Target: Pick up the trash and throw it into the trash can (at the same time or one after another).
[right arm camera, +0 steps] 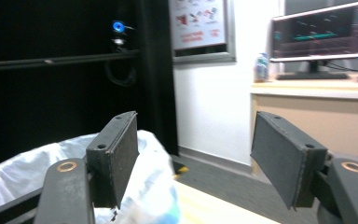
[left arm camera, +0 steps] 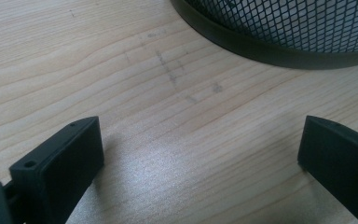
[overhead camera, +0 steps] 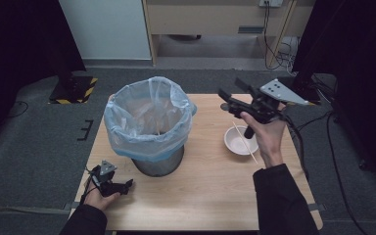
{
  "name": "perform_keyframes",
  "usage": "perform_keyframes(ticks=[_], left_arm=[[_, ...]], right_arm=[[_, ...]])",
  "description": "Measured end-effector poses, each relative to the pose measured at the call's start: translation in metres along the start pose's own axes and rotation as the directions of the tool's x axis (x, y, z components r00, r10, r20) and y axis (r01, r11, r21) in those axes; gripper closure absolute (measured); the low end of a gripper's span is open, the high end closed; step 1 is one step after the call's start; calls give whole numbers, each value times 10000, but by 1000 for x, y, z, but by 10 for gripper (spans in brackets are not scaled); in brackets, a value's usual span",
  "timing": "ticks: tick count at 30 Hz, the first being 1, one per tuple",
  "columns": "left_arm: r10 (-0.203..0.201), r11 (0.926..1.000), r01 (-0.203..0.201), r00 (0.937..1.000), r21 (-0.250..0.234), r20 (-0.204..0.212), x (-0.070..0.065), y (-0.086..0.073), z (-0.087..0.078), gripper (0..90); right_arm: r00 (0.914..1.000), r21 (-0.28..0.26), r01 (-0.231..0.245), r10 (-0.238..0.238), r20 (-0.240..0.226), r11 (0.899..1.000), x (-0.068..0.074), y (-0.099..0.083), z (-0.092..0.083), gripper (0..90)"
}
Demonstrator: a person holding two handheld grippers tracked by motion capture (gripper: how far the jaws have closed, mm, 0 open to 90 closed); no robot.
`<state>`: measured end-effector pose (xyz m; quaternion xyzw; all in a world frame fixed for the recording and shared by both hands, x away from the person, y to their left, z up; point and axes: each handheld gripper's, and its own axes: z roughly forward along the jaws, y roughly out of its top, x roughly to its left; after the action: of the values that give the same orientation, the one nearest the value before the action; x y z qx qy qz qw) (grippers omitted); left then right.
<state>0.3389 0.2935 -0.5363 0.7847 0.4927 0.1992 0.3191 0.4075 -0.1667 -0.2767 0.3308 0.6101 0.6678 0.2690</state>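
Clearly the right hand-held gripper [overhead camera: 227,100] is raised above the far right part of the light wooden table [overhead camera: 210,191], its jaws spread apart and holding nothing, pointing left toward the black wire-mesh waste bin lined with a pale blue plastic bag [overhead camera: 149,122]. In the right gripper view the bag's rim [right arm camera: 140,186] lies low and to the left between and below the jaws. Just beneath and near of that hand sits a small white round bowl [overhead camera: 240,141] with a thin pale wooden stick [overhead camera: 245,143] lying across it, its long axis running from far-left to near-right. The bowl lies near of and below the right gripper, well apart from the left one, so the right hand is judged the closer for any reach to it. The left hand-held gripper [overhead camera: 127,185] rests on the table at the near left, released and empty, with the bin's mesh base [left arm camera: 284,32] just ahead of its open jaws.
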Motion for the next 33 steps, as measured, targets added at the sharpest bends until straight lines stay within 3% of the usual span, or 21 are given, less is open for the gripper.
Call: perform_keyframes(ticks=[1,8,10,11,16,17,18,19,20,21,23,24,25,26,28,30,31,33], left_arm=[[-2,10000,2,10000,-1,0,0,0,0,0],[-4,10000,4,10000,-2,0,0,0,0,0],[-1,10000,1,10000,0,1,0,0,0,0],[-1,10000,1,10000,0,1,0,0,0,0],[-3,10000,3,10000,-2,2,0,0,0,0],[-3,10000,3,10000,-2,2,0,0,0,0],[-3,10000,3,10000,-3,2,0,0,0,0],[-3,10000,3,10000,-3,2,0,0,0,0],[-3,10000,3,10000,-3,0,0,0,0,0],[-3,10000,3,10000,-3,0,0,0,0,0],[-2,10000,2,10000,-4,0,0,0,0,0],[-5,10000,5,10000,-5,-1,0,0,0,0],[-5,10000,5,10000,-5,-1,0,0,0,0],[-6,10000,6,10000,-7,-1,0,0,0,0],[-3,10000,3,10000,-5,-1,0,0,0,0],[-3,10000,3,10000,-4,-1,0,0,0,0],[-4,10000,4,10000,-4,-2,0,0,0,0],[-3,10000,3,10000,-5,0,0,0,0,0]], right_arm=[[9996,55,-76,74,283,10000,-9,7,-12,303],[9967,473,252,-287,764,9986,-27,23,-26,312],[9949,1004,366,-457,898,9943,-39,12,-26,353],[9949,1004,366,-457,898,9943,-39,12,-26,353],[9873,2271,53,-411,1532,9739,-67,-38,-27,471],[9873,2271,53,-411,1532,9739,-67,-38,-27,471],[9854,2609,-188,-263,1682,9652,-76,-56,-28,508],[9854,2609,-188,-263,1682,9652,-76,-56,-28,508],[9807,3082,-290,-325,1926,9509,-85,-74,-30,526],[9807,3082,-290,-325,1926,9509,-85,-74,-30,526],[9754,3572,-358,-452,2158,9333,-91,-92,-31,534],[9737,3893,-560,-361,2251,9194,-96,-108,-32,548],[9737,3893,-560,-361,2251,9194,-96,-108,-32,548],[9739,4030,-684,-266,2256,9126,-98,-115,-33,559],[9726,4458,-791,-290,2307,8916,-100,-130,-33,574],[9733,4723,-815,-319,2271,8777,-101,-141,-33,584],[9726,4985,-824,-394,2290,8630,-102,-150,-33,592],[9721,5189,-906,-378,2317,8500,-103,-157,-33,619]])
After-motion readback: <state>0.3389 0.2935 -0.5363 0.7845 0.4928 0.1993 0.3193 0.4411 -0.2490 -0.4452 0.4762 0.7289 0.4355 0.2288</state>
